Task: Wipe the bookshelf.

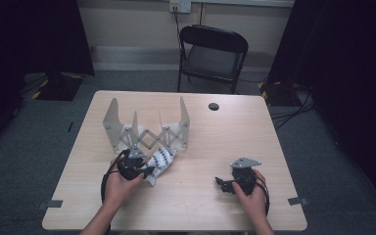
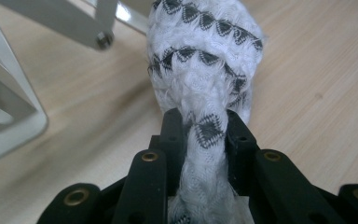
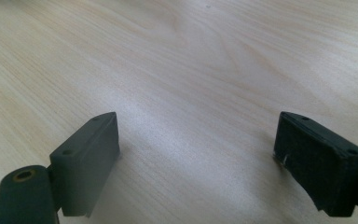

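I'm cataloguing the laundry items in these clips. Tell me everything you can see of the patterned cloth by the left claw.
The cloth is white and knitted-looking, with rows of dark zigzag triangles. It is bunched into a thick roll, probably a sock or small towel; which one I cannot tell. It lies on the wooden table, just in front of the folding metal rack. The left claw is shut on its near end, squeezing it narrow between the black jaws.
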`<state>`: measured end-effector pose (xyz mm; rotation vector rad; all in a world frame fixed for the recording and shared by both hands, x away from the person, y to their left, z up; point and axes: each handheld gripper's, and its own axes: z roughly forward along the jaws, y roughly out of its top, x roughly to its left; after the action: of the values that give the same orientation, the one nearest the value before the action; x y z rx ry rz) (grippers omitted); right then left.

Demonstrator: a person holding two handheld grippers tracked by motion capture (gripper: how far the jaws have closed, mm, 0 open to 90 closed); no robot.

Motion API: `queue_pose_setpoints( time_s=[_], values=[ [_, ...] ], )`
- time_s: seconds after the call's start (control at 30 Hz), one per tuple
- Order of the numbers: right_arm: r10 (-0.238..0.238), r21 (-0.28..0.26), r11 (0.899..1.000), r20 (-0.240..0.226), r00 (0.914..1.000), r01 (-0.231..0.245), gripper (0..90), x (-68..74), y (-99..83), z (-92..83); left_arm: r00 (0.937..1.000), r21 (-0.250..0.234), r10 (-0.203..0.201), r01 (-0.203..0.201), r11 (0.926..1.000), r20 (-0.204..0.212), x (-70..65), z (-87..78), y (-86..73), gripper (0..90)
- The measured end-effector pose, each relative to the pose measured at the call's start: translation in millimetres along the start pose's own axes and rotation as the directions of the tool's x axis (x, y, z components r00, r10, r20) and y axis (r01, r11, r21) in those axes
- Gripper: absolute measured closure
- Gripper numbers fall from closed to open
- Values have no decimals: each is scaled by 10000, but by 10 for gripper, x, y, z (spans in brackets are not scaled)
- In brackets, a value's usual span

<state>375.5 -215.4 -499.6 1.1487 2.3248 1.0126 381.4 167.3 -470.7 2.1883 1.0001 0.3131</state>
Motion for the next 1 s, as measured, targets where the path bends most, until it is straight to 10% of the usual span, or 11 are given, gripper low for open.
queue_pose_setpoints(
  time_s=[0.33, 0.67, 1.0],
  values=[
    [1, 1, 10000, -3, 10000, -1, 134, 0, 0, 0, 9987, -7, 6, -6, 10000, 511, -59, 62, -110, 662],
    [-7, 0, 10000, -11, 10000, 7, 134, 0, 0, 0, 10000, -587, -4, 1, 9983, -43, -83, 18, 43, 415],
    [-20, 0, 10000, -25, 10000, 20, 134, 1, 0, 0, 10000, -45, -41, 41, 10000, 2, -92, 189, -24, 573]
  ],
)
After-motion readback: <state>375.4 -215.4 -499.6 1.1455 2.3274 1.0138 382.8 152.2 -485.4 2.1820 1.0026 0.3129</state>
